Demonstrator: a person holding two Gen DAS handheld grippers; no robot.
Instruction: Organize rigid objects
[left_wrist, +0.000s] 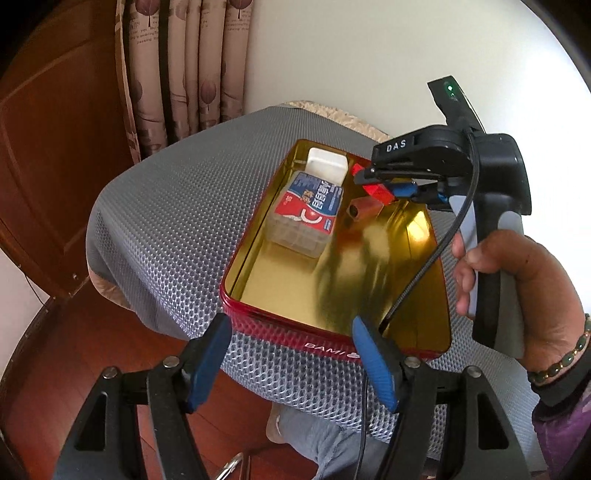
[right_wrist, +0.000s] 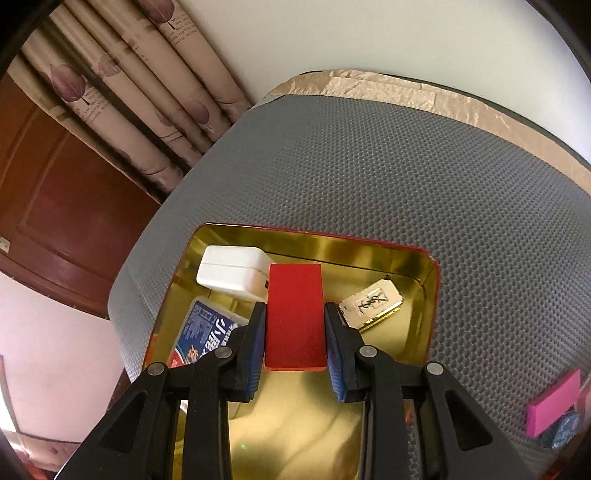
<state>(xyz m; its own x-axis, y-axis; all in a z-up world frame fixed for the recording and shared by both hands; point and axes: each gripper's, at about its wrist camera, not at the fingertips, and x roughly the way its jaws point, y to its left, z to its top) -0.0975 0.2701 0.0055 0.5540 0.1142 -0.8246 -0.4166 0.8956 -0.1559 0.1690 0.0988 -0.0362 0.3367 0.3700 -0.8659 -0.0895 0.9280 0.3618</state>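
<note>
Red block (right_wrist: 295, 317) pinched in right tongs (right_wrist: 295, 332), over gold tin (right_wrist: 430, 295). Lower into bare floor beside white charger (right_wrist: 231, 275), then release. Left tongs (left_wrist: 291, 365) spread, empty.

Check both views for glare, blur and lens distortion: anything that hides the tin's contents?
Left wrist view: strong glare on the gold tin floor, smeared reflections, fisheye bending at the edges. Right wrist view: red block in the right gripper is sharp; the tin's near floor washes out; the pink block sits warped at the rim.

In the tin (right_wrist: 430, 280), charger (right_wrist: 231, 275) lies behind the labelled box (right_wrist: 205, 332)
</note>
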